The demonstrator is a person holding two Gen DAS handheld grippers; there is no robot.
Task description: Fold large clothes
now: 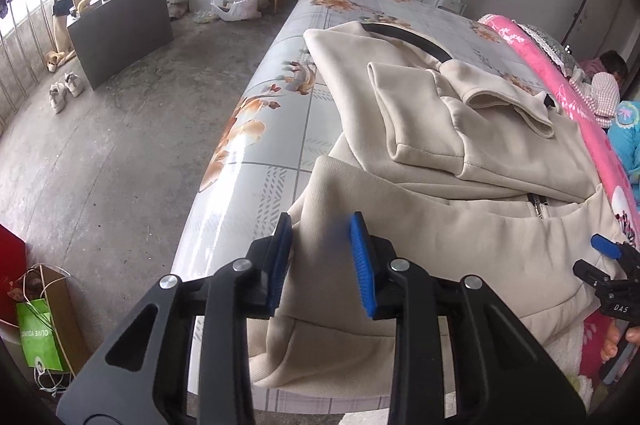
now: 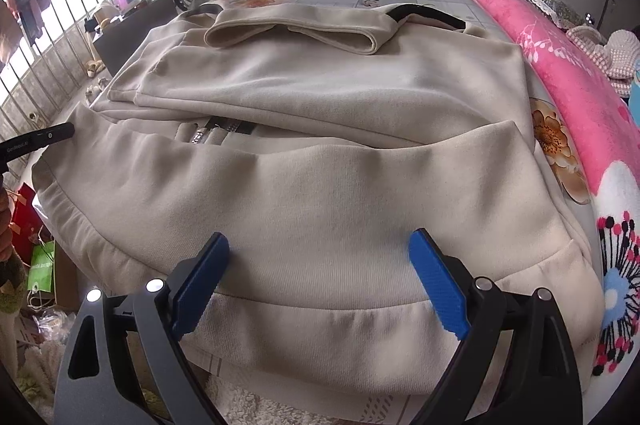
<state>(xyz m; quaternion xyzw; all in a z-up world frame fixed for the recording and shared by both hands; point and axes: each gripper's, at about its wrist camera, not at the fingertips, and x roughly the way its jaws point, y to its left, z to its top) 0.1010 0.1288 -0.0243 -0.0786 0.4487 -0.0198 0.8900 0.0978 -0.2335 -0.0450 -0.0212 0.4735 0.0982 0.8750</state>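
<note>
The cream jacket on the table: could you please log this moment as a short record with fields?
garment: cream jacket, zip front, lying partly folded
sleeves: folded across the upper body, cuffs visible
surface: floral-print table, jacket hem hanging over its near edge
left claw: at the hem's left corner, fabric between the blue pads, grip not clear
right claw: open, pads astride the hem's ribbed band, not pressing it
beside table: pink blanket along the right edge
fold stage: bottom hem not yet folded up
</note>
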